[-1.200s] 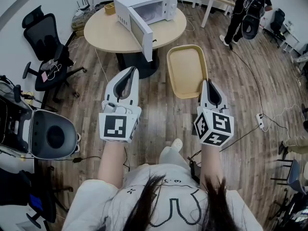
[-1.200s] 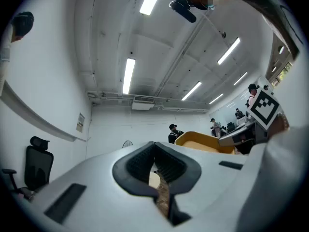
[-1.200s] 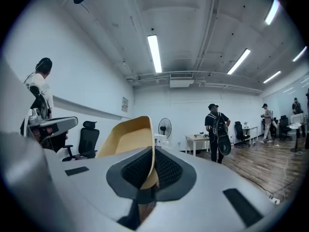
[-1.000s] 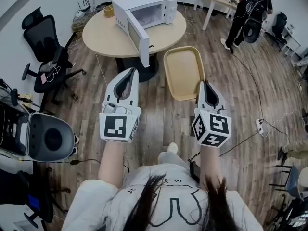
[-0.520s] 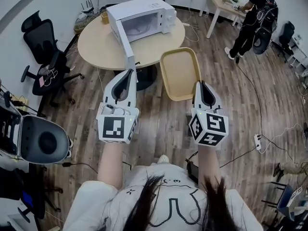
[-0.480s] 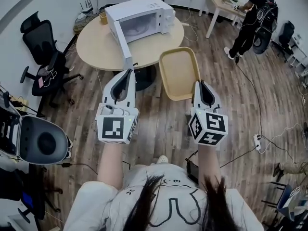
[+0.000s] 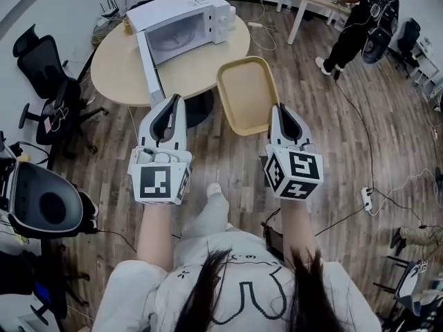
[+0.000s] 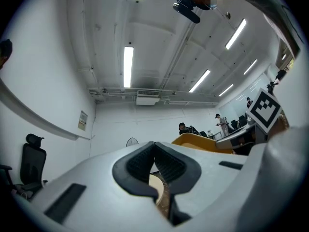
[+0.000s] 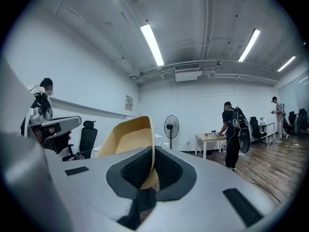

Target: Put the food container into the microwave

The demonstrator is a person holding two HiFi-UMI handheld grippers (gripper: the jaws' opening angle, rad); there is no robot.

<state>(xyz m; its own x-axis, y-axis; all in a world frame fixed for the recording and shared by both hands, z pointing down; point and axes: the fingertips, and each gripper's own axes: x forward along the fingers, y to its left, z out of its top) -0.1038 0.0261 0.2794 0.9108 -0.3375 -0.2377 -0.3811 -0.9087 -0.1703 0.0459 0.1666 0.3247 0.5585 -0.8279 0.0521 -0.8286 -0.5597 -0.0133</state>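
The microwave (image 7: 183, 16) on the round desk (image 7: 214, 54) stands with its cavity open toward the person. The desk top in front of the opening is bare, so the way in from the near right lies free. Its door (image 7: 148, 64) (hinged at the cavity's left) swings out past the desk's near edge. It stands like a wall just ahead of the left hand-held gripper (image 7: 172, 106). The food container (image 7: 247, 95), held out from the right hand-held gripper (image 7: 279, 113), overlaps the desk's near edge right of that door. An office chair (image 7: 45, 64) crowds the desk's left side. The floor (image 7: 325, 137) to the right is open, bar a power strip (image 7: 365, 199).
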